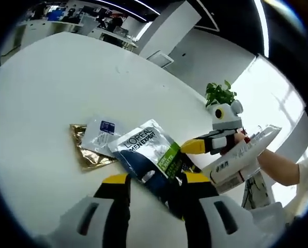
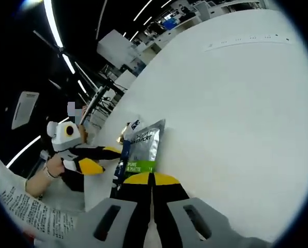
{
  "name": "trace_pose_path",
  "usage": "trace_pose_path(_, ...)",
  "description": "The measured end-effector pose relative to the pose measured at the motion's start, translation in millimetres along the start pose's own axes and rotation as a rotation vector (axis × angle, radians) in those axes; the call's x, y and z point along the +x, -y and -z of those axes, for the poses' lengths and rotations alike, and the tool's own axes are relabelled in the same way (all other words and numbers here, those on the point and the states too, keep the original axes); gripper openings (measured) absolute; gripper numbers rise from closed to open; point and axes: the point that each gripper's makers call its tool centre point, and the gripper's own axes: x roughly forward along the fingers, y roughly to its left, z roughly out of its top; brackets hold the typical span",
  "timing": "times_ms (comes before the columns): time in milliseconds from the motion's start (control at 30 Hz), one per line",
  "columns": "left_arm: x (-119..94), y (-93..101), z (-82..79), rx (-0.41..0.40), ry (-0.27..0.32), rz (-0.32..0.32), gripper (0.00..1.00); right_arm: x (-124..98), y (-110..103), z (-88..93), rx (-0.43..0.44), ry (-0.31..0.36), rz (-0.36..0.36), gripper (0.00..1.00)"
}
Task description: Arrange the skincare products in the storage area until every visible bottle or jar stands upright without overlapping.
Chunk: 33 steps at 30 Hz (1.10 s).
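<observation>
Jaws (left gripper (image 1: 156, 186)) seemingly straddle the silver sachet (image 1: 150, 150) on the table (image 1: 66, 82).

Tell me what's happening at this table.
A person works two handheld grippers over a white table. The left gripper has its jaws open on either side of a silver, blue and green foil sachet, which overlaps a white sachet and a gold foil sachet. The right gripper has its jaws shut, with a white printed tube beside it; what holds the tube is unclear.

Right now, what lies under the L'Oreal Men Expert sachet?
Under the L'Oreal sachet, a white sachet lies on a gold sachet; their covered parts and anything beneath stay hidden.
</observation>
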Motion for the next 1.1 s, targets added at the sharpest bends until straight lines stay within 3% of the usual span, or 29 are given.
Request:
trace_pose_path(100,1,-1.5,-3.7,-0.031,0.018,0.015,0.33,-1,3,-0.1,0.000,0.000,-0.011,0.01)
trace_pose_path(233,-1,8.5,-17.1,-0.106,0.105,0.073,0.28,-1,6,1.8,-0.007,-0.010,-0.015,0.01)
trace_pose_path(367,4,7.2,-20.2,-0.147,0.114,0.124,0.25,0,4,2.1,-0.006,-0.010,-0.036,0.01)
trace_pose_path(567,12,-2.6,-17.7,-0.118,0.099,0.089,0.20,1,0,7.8,-0.015,-0.028,-0.036,0.01)
trace_pose_path(733,11,-7.8,-17.8,-0.100,0.108,0.062,0.02,-1,-4,12.2,-0.004,-0.026,-0.043,0.01)
trace_pose_path(867,10,-7.8,-19.2,-0.104,0.116,0.058,0.00,-2,-10,14.6,-0.011,-0.021,-0.044,0.01)
trace_pose_path(1100,8,-4.1,-21.2,-0.142,0.131,0.048,0.00,-4,-3,7.7,-0.058,0.000,-0.020,0.02)
